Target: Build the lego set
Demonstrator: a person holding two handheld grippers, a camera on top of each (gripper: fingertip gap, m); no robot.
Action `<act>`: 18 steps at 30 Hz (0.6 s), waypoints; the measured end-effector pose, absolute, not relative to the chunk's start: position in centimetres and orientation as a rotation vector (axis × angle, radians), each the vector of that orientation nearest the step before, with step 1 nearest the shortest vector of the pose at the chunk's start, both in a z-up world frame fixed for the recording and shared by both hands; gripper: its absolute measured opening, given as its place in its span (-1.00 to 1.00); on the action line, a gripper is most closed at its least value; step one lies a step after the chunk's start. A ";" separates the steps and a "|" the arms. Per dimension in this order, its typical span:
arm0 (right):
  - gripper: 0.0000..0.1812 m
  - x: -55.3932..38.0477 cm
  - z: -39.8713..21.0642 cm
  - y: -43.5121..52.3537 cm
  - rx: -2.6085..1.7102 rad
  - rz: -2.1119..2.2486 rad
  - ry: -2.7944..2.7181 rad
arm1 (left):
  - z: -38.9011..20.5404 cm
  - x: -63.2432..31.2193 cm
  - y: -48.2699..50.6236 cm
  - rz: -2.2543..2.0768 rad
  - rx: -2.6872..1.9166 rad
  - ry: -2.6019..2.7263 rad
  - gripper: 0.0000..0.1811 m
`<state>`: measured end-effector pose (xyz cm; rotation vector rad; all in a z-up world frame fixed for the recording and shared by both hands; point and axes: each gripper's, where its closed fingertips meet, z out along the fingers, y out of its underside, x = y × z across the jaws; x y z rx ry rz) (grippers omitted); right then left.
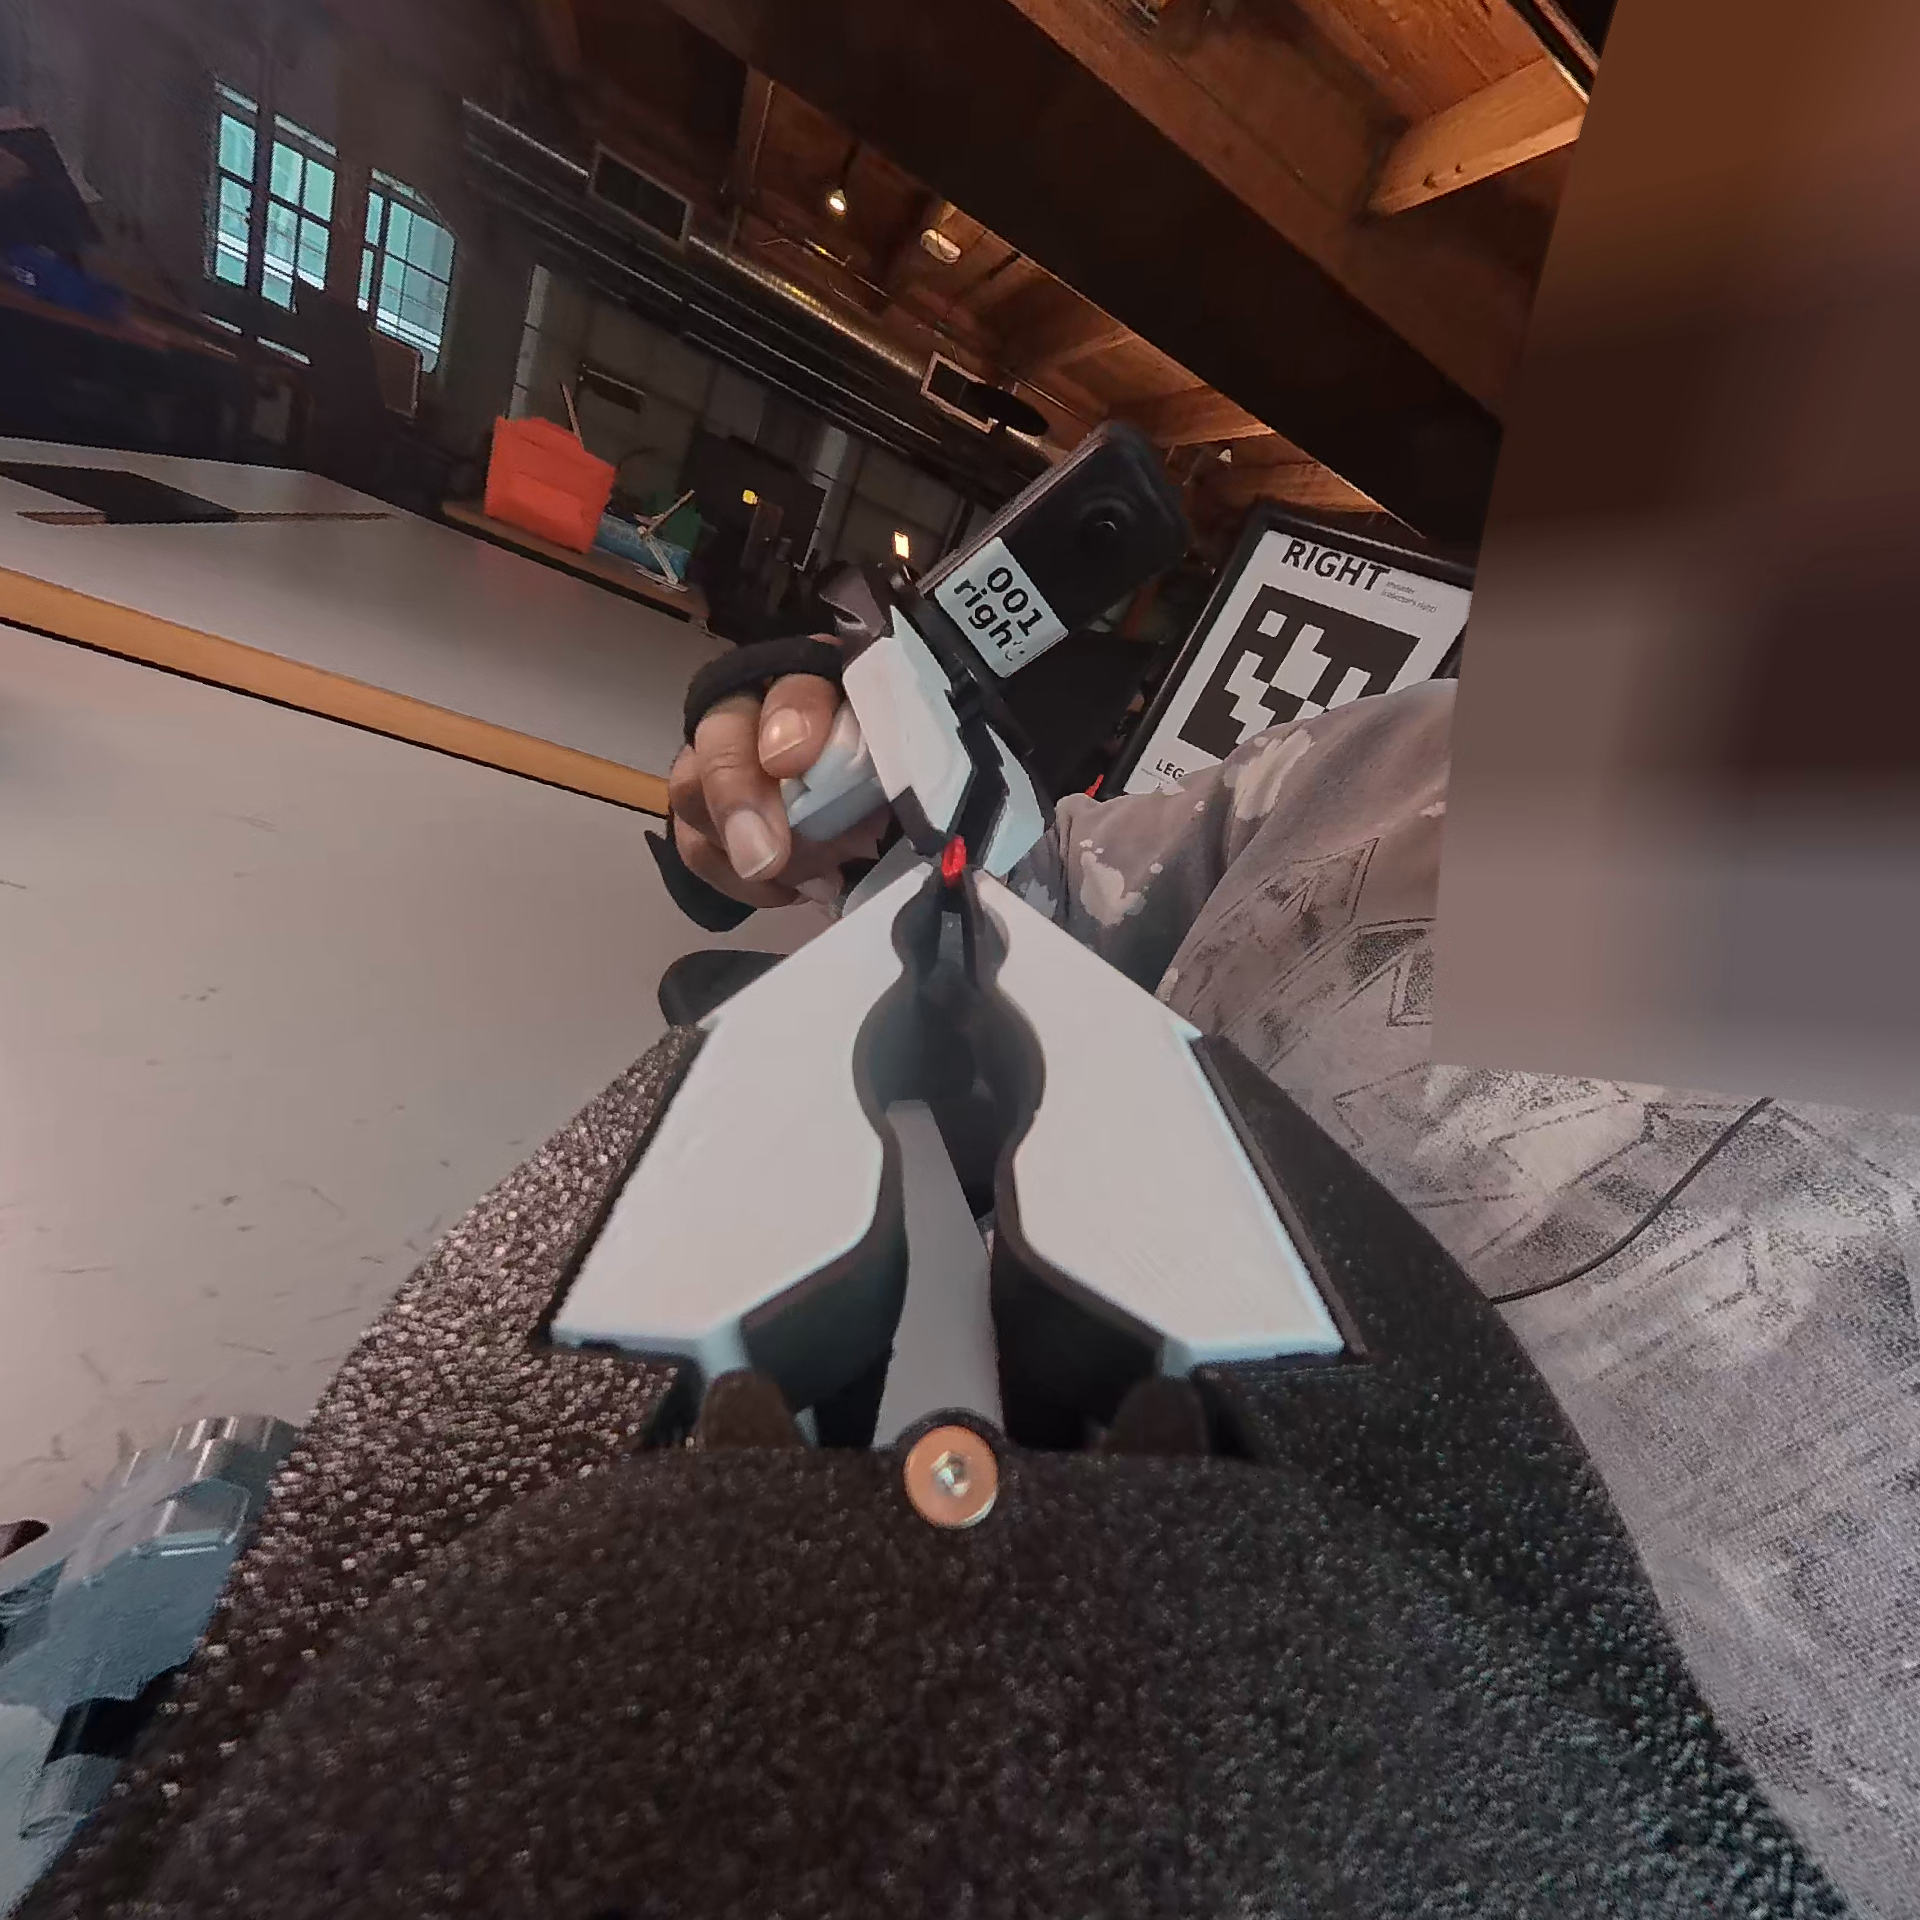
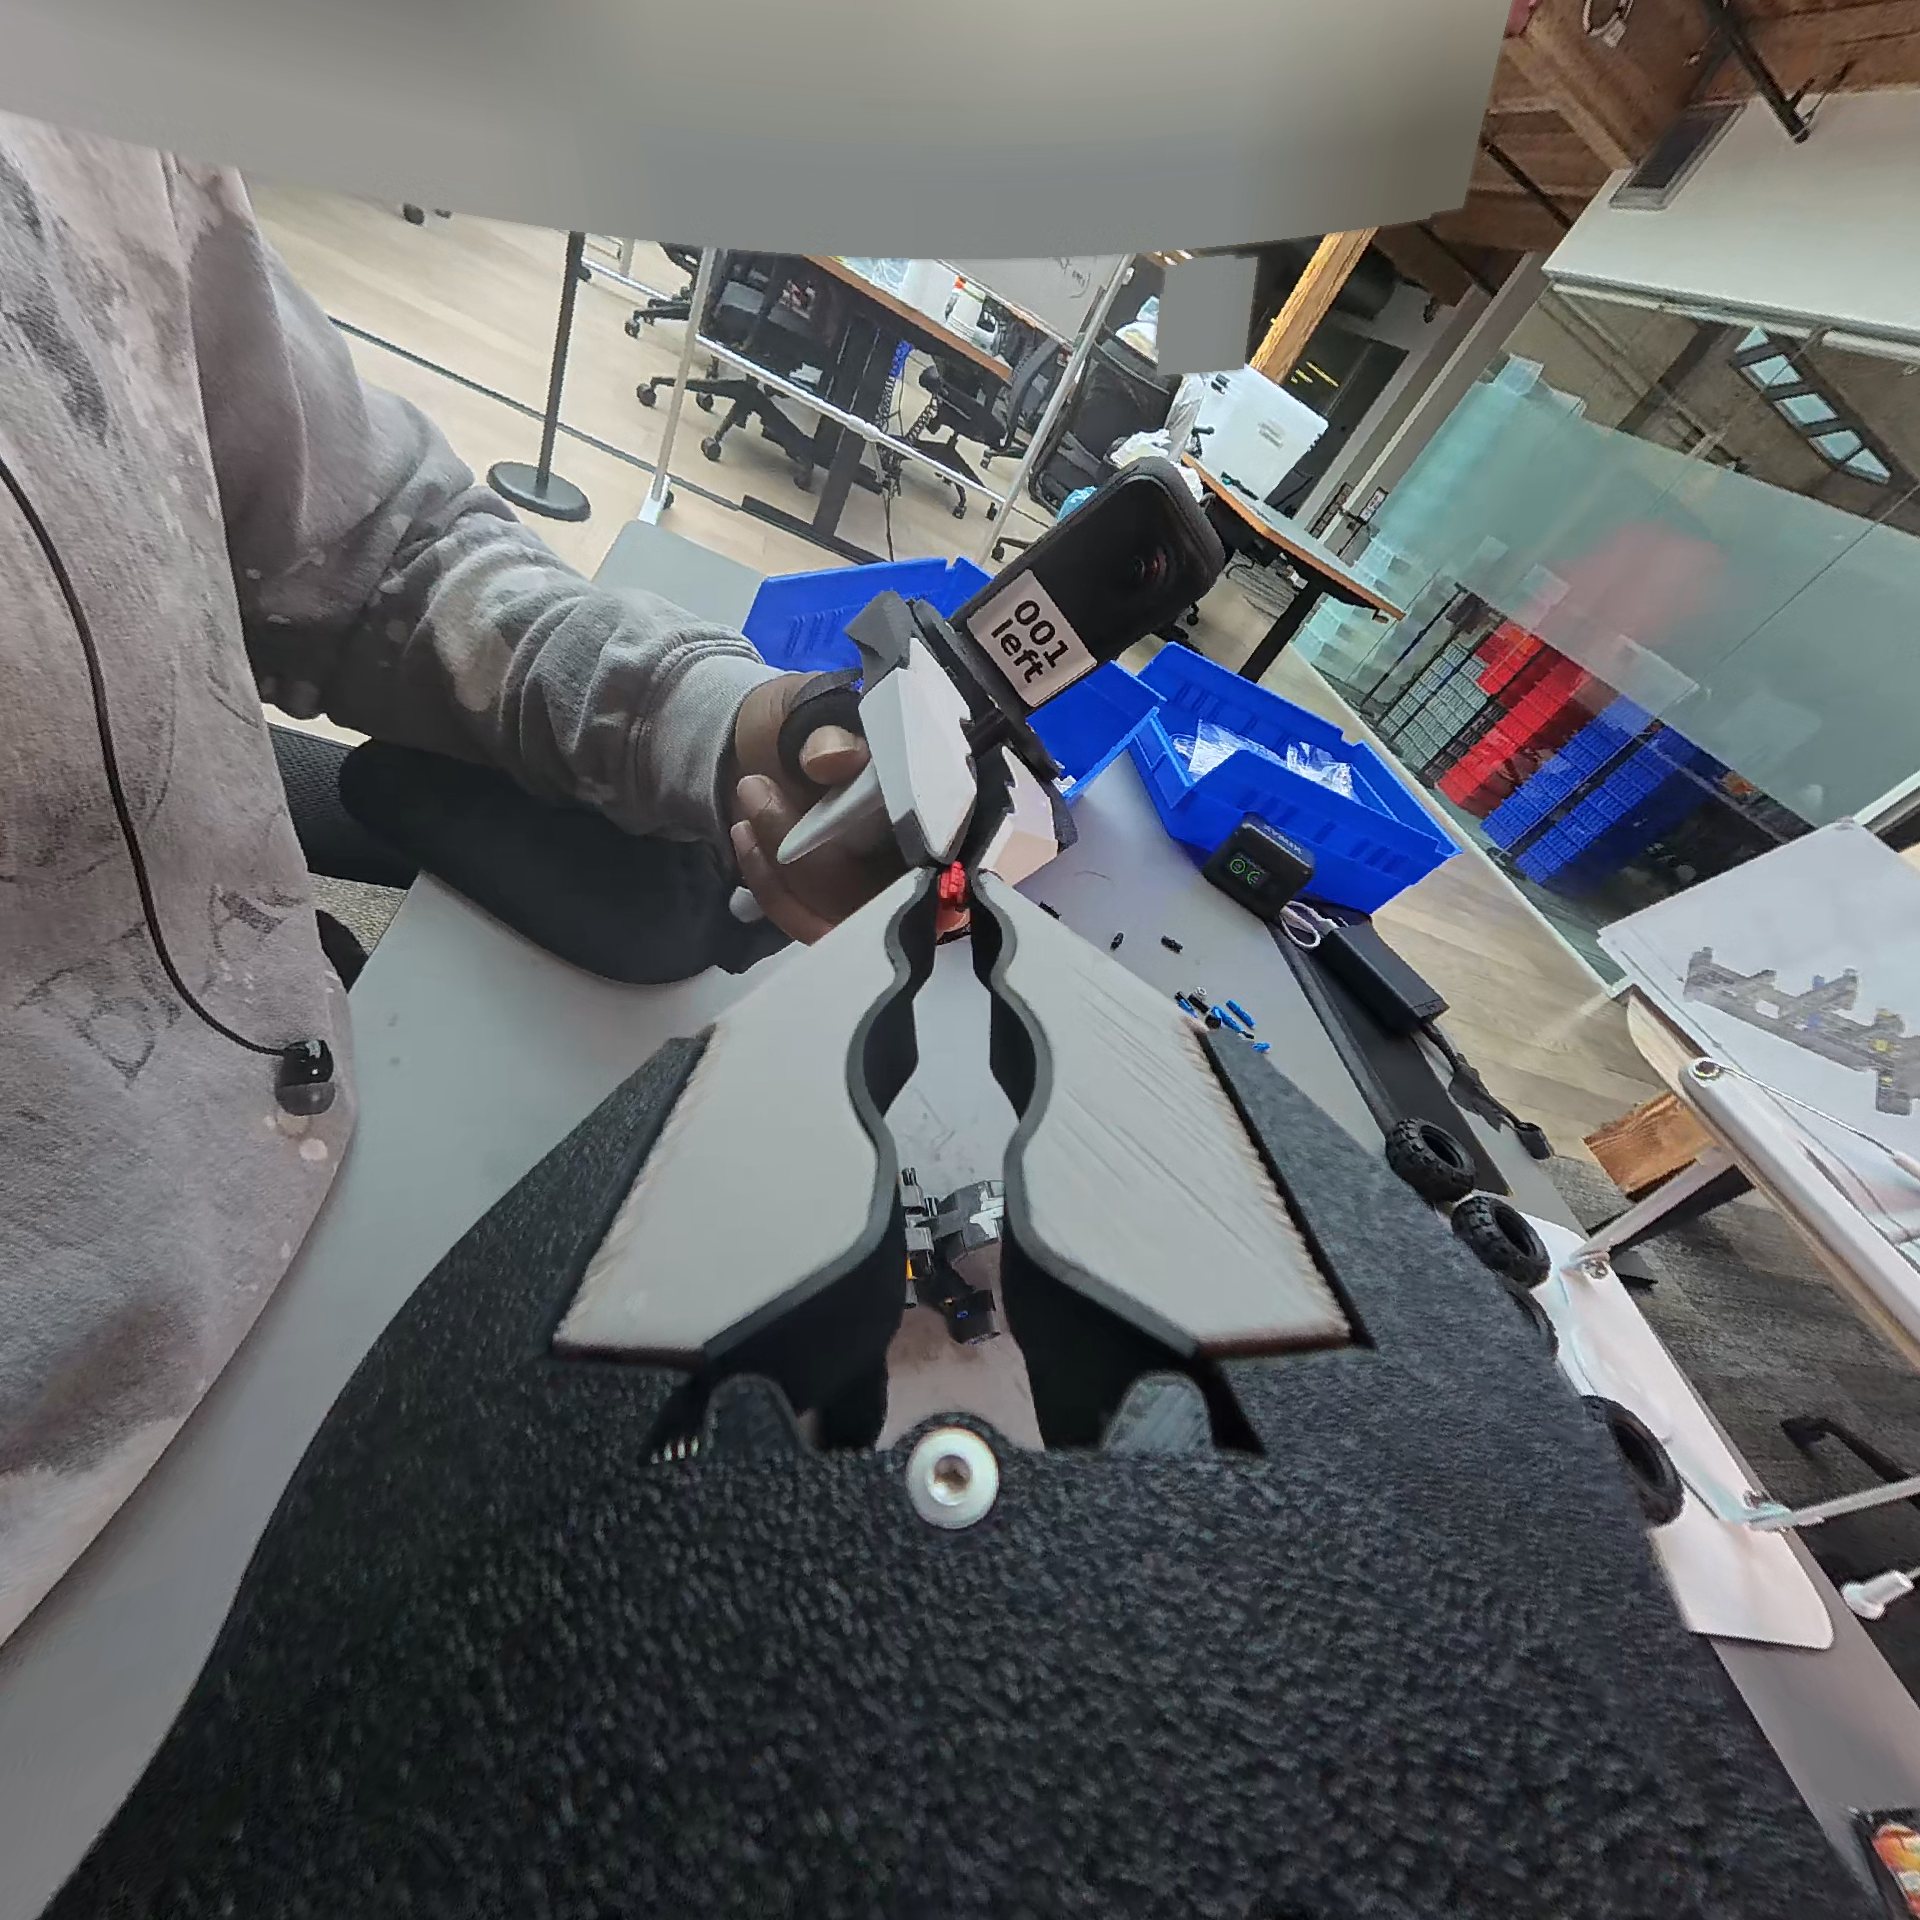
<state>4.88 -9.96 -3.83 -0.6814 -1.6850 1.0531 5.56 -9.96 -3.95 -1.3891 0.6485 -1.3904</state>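
Two claws, held tip to tip above the grey table (image 2: 468,1039). Left claw (image 1: 948,883): fingers drawn together at the tips, closed on a small red lego piece (image 1: 952,856), with a dark part lying in the gap just behind the tips; its kind cannot be told. Right claw (image 2: 952,891): fingers likewise pinched to a narrow point, closed on the same red lego piece (image 2: 950,885), which sits at the meeting point of both tips, off the table. One partly built dark lego assembly (image 2: 951,1262) lies on the table, seen through the gap low between the right claw's fingers. Two black rubber tyres (image 2: 1432,1158) lie clear on the table at the right, touching one another, with further dark rounded shapes nearer along that edge, not clearly told. Several small blue and black pins (image 2: 1210,1006) are scattered far of the tyres. Two blue bins (image 2: 1351,821) stand at the far side, the right-hand one holding clear plastic bags. One small black device (image 2: 1259,864) with green lights stands before the right-hand bin. One instruction sheet (image 2: 1787,997) on a stand is at the right.
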 end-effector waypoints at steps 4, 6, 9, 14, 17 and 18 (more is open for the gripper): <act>-0.96 4.8 -3.8 -10.0 -0.688 1.059 -1.684 | -3.9 5.6 -10.0 -1.362 -1.381 0.660 -0.96; -0.96 4.8 -3.8 -10.0 -0.695 1.067 -1.685 | -3.9 5.5 -10.0 -1.343 -1.378 0.669 -0.96; -0.96 4.8 -4.1 -9.8 -0.722 1.081 -1.704 | -4.2 5.5 -9.9 -1.288 -1.389 0.692 -0.95; -0.96 5.9 -5.4 -8.8 -0.837 1.091 -1.824 | -6.4 4.6 -9.4 -1.009 -1.551 0.800 -0.74; -0.96 7.7 -9.2 -8.7 -0.961 0.998 -2.026 | -10.4 4.4 -11.1 -0.865 -1.745 0.927 -0.75; -0.96 8.2 -10.5 -8.9 -1.000 0.973 -2.075 | -11.9 4.5 -11.8 -0.824 -1.809 0.967 -0.77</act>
